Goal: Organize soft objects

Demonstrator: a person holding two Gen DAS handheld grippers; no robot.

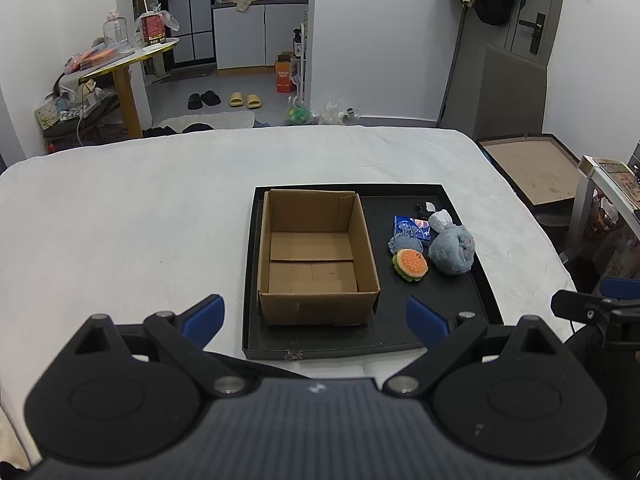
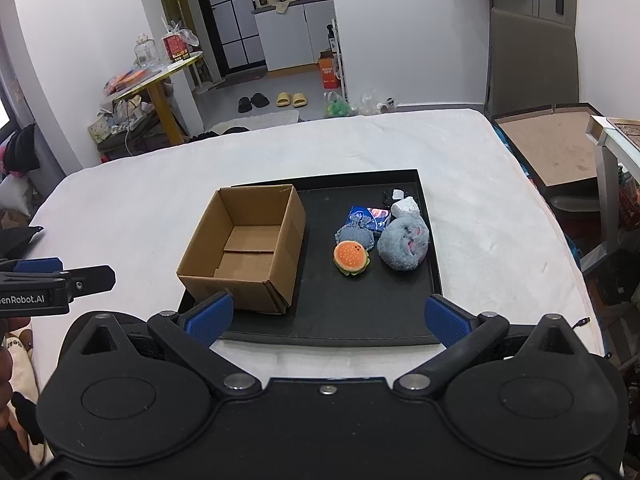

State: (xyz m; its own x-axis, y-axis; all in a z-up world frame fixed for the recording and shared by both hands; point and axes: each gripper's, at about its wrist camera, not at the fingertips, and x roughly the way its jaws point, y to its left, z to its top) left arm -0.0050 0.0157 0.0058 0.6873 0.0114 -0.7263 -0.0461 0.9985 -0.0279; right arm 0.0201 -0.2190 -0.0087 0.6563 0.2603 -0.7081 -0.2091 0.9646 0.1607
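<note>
A black tray [image 1: 484, 284] [image 2: 360, 320] lies on the white bed. An open, empty cardboard box [image 1: 316, 264] [image 2: 244, 248] fills its left half. To the right lie a burger plush [image 1: 411, 264] [image 2: 351, 258], a big grey-blue plush [image 1: 453, 250] [image 2: 403, 245], a small grey plush [image 1: 405, 242] [image 2: 355, 235], a blue packet [image 1: 414, 227] [image 2: 370, 216] and a white crumpled piece [image 1: 440, 218] [image 2: 405, 205]. My left gripper [image 1: 314, 320] hangs open before the box's near wall. My right gripper [image 2: 328, 318] hangs open over the tray's near edge. Neither holds anything.
The white bed [image 1: 120, 220] [image 2: 500, 200] spreads wide around the tray. A flat brown box [image 1: 536, 168] [image 2: 560, 152] sits off its right side, beside a white shelf [image 2: 612, 140]. A yellow-legged table [image 1: 124, 80] and slippers [image 1: 244, 100] stand on the floor beyond.
</note>
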